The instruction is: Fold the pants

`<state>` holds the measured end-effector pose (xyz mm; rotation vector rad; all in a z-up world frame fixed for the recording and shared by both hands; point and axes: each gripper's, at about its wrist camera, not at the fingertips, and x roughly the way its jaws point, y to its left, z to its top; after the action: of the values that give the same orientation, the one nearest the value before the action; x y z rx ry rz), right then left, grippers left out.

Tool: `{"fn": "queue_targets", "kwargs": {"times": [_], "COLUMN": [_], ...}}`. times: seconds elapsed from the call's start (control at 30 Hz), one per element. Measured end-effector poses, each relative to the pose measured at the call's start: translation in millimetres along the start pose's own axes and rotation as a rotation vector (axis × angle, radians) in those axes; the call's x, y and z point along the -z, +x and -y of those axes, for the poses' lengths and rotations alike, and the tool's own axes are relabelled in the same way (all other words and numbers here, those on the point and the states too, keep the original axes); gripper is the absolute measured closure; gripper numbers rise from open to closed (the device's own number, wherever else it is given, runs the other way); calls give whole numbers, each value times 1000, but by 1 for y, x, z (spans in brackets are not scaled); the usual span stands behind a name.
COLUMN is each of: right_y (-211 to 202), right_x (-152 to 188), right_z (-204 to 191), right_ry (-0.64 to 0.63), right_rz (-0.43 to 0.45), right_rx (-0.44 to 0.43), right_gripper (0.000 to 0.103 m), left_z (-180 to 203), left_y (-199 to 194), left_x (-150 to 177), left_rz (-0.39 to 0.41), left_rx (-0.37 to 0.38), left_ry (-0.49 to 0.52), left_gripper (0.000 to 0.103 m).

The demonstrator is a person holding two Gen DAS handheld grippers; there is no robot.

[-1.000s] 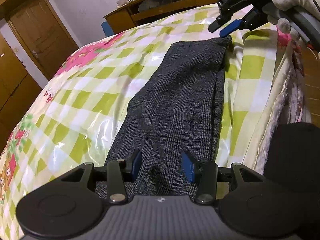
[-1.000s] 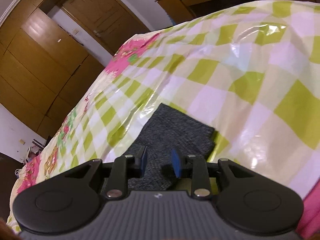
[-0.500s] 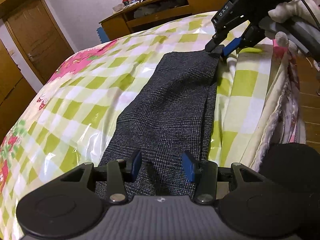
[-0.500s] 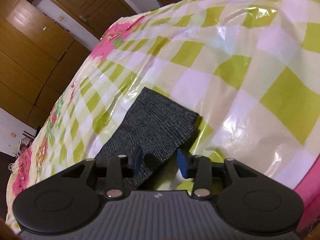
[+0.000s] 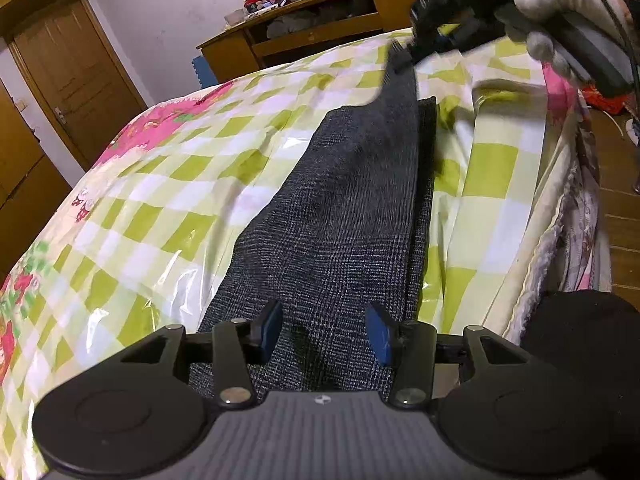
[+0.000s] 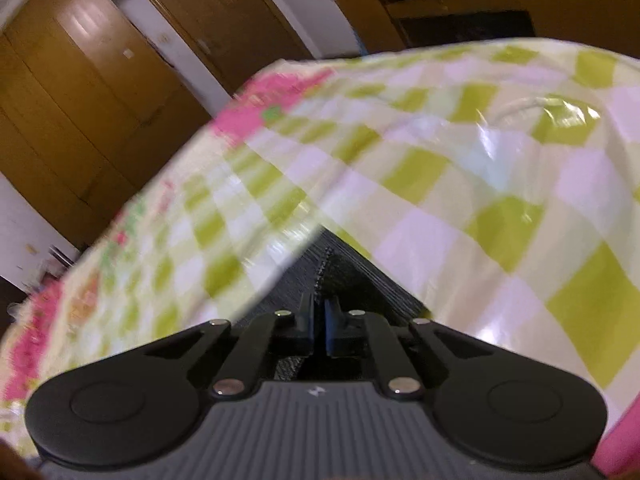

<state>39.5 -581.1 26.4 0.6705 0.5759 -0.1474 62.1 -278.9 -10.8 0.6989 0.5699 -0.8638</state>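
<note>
Green-checked bed (image 5: 168,184) carries the grey pants (image 5: 340,220) at frame centre; left tongs (image 5: 325,330) gape wide over them, right tongs (image 6: 319,320) pinch their far end at upper right.

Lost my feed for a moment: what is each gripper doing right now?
Left gripper: open, over the dark grey checked fabric pants, gripping nothing.
Right gripper: closed on the pants' far edge, lifting it.

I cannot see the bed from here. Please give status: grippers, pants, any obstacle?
Left gripper open, low over pants. Right gripper shut on far hem, lifting it. Nothing blocking on bedcover.
</note>
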Motion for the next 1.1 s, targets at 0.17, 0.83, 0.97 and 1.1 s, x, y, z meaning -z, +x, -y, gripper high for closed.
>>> {"fn": "queue_targets", "kwargs": {"times": [0.17,0.83,0.97,1.1], "right_y": [7,12,12,-13], "right_x": [4,12,-8,-20], "right_z": [10,-6,-6,-15], "right_ry": [40,-87,31,50], "right_rz": [-4,-85,-42,91], "right_rx": [12,72,-95,-207], "right_gripper": [98,96,97,97], "left_z": [4,4,3,3], "left_y": [3,1,-3,-6], "left_x": [3,4,4,4], "left_rz": [-9,-8,-4,17], "left_rx": [-11,-10,-16,-27], "left_ry": [20,18,17,15], "left_gripper": [43,41,40,39]}}
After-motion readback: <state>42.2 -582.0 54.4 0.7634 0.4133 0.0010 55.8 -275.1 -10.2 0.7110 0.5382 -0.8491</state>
